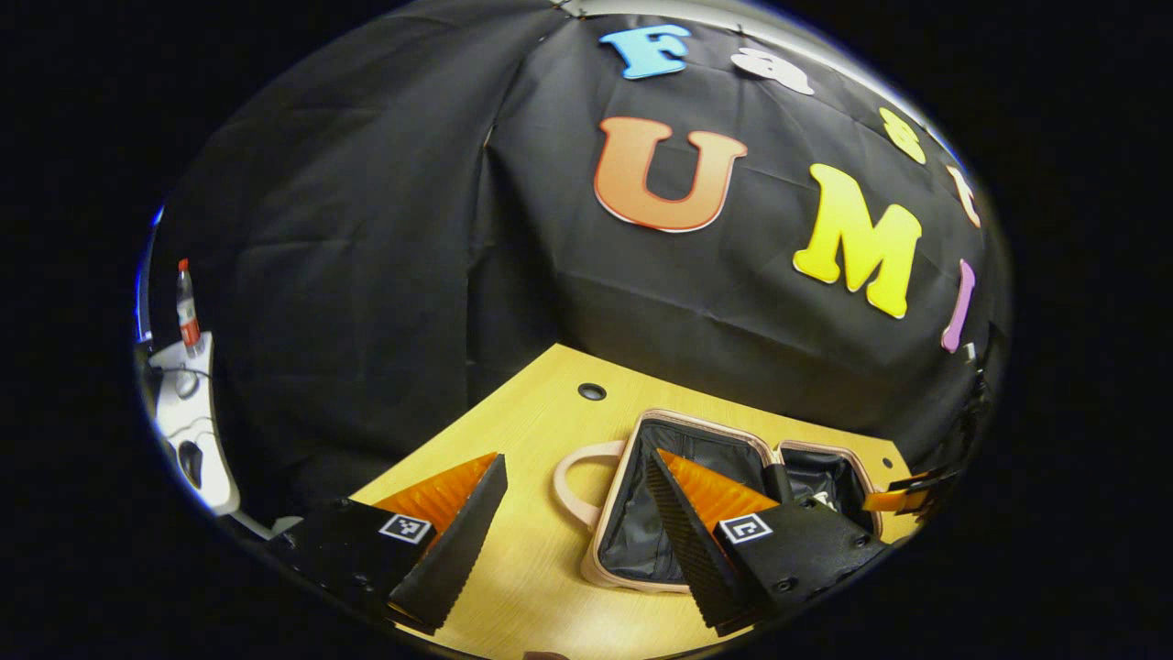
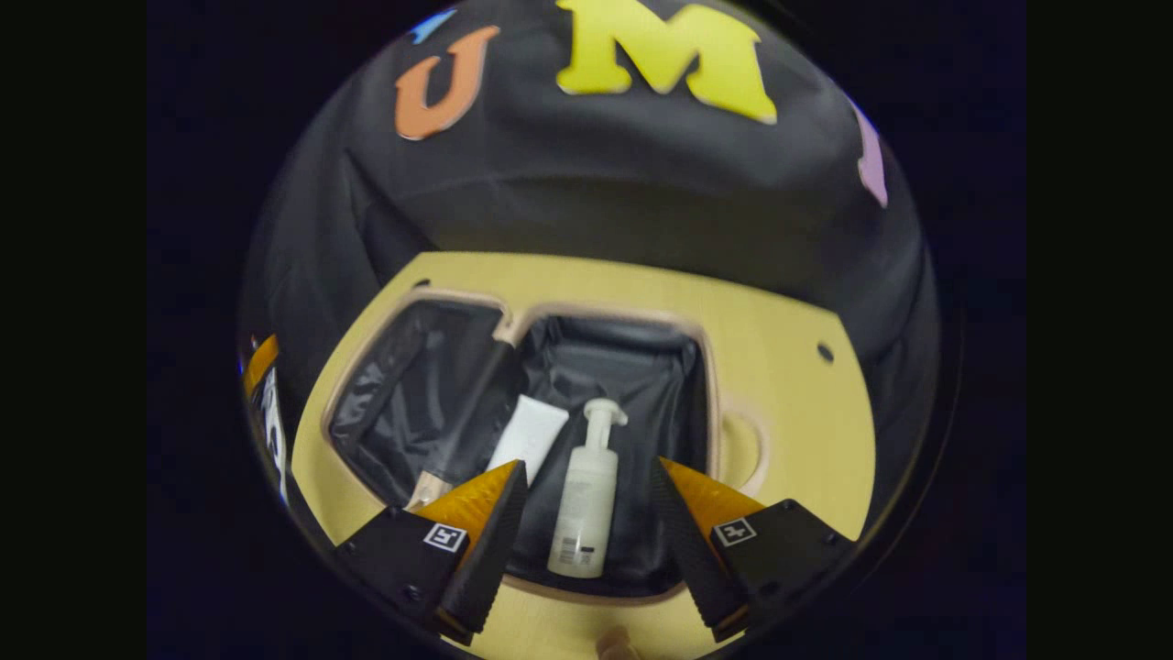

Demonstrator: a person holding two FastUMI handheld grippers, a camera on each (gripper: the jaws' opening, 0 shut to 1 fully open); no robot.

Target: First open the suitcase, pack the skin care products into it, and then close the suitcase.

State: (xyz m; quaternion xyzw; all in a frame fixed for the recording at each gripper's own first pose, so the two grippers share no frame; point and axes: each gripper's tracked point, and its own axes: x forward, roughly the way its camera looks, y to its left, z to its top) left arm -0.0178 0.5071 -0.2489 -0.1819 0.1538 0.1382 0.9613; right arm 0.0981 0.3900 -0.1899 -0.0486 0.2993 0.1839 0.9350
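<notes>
over the open suitcase (image 2: 706, 385) on the wooden table (image 2: 788, 312), my right claw (image 2: 588, 532) hangs spread, the pump bottle (image 2: 586, 495) lying loose beside a tube (image 2: 529, 437) in its lined half; my left claw (image 1: 573, 527) waits spread near the handle (image 1: 573, 477), probably for closing.

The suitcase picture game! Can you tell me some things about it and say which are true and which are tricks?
1. The suitcase lies open on the table. True.
2. A pump bottle lies inside the suitcase. True.
3. The right gripper is squeezing the pump bottle. False: its fingers stand apart on either side, not pressing it.
4. A white tube lies beside the pump bottle. True.
5. The left gripper holds the suitcase's handle. False: it is open and holds nothing.
</notes>
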